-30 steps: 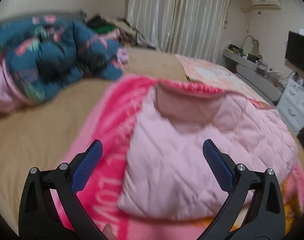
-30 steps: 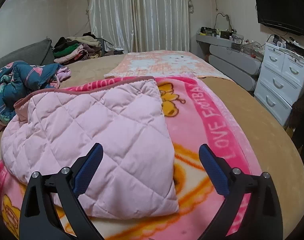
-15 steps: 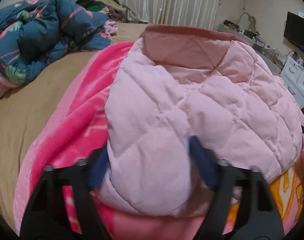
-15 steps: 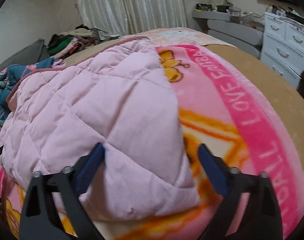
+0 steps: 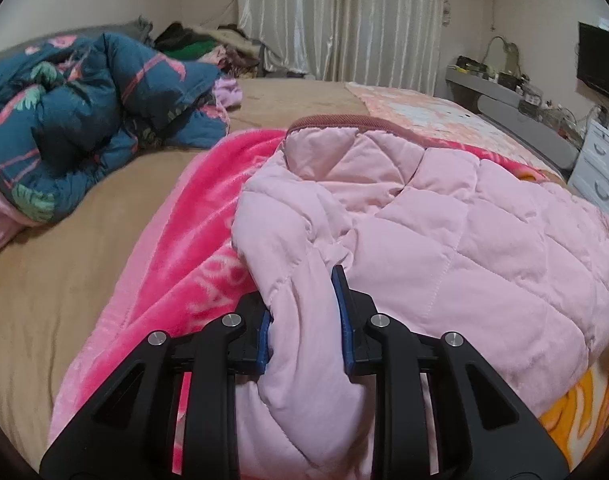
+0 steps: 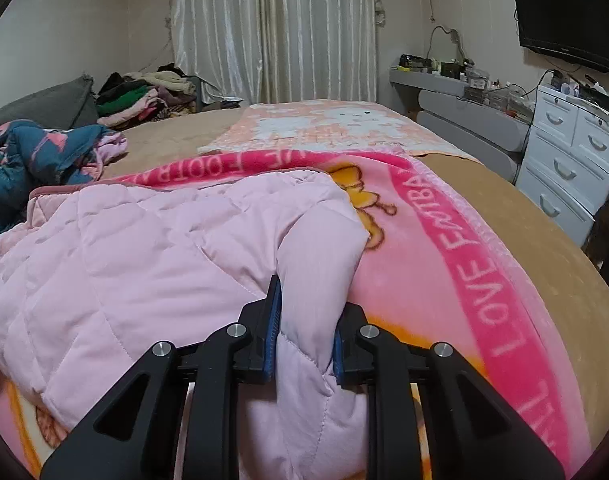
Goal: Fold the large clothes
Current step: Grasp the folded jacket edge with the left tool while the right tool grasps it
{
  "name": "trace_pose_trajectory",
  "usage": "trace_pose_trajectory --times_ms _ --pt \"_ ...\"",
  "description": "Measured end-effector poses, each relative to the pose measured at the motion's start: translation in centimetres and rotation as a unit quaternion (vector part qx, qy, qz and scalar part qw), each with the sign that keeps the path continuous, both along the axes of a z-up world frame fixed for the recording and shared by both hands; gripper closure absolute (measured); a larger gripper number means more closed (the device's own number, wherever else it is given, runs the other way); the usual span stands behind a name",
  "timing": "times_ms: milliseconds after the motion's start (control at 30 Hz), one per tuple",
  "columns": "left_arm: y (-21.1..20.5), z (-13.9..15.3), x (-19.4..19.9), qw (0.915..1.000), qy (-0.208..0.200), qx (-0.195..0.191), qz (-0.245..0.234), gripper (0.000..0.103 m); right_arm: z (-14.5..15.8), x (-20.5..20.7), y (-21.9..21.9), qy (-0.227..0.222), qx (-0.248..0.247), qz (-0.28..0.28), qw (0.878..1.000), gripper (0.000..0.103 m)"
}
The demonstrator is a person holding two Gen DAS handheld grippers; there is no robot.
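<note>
A pale pink quilted jacket (image 5: 444, 232) lies folded on a bright pink printed blanket (image 5: 192, 240) on the bed. In the left wrist view my left gripper (image 5: 304, 312) is closing on the jacket's near left edge, and a thick ridge of quilted fabric bulges between the blue pads (image 5: 339, 300). In the right wrist view the same jacket (image 6: 152, 248) fills the left half, and my right gripper (image 6: 306, 312) is closing on its near right corner, fabric bunched between the pads (image 6: 273, 312). The dusty-red collar trim (image 5: 336, 122) lies at the far end.
A crumpled teal flowered quilt (image 5: 76, 120) lies at the left on the tan bedsheet (image 5: 56, 280). A peach blanket (image 6: 336, 128) lies further back, with a clothes pile (image 6: 144, 96) by the curtains. White drawers (image 6: 564, 160) and a wall TV (image 6: 564, 24) stand at the right.
Both grippers moved forward and down onto the jacket's near edge and their jaws went from wide open to clamped on bunched quilted fabric.
</note>
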State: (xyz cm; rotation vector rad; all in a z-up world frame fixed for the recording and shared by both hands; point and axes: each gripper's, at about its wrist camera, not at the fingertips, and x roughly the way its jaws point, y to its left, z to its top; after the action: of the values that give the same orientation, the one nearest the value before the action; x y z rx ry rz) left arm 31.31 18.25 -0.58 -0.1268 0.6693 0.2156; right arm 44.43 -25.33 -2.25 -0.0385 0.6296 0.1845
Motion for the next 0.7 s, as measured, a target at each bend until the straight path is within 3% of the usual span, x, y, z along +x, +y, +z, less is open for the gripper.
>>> trace_pose_trajectory --times_ms 200,500,600,700 --pt "0.3 -1.2 2.1 0.9998 0.013 -0.013 0.01 0.084 -2.2 2.1 -0.2 0.029 0.003 -0.013 0.999 0.083" --pt "0.5 -2.3 2.5 0.9996 0.018 -0.013 0.015 0.082 -3.0 2.7 -0.2 0.043 0.021 -0.023 0.999 0.081" --pt "0.9 -2.4 2.5 0.9993 0.02 -0.024 0.02 0.08 -2.7 2.2 -1.0 0.051 0.04 -0.03 0.997 0.071" --pt "0.9 -2.2 2.1 0.9991 0.021 -0.027 0.024 0.078 -2.5 1.6 -2.1 0.057 0.065 -0.042 0.995 0.035"
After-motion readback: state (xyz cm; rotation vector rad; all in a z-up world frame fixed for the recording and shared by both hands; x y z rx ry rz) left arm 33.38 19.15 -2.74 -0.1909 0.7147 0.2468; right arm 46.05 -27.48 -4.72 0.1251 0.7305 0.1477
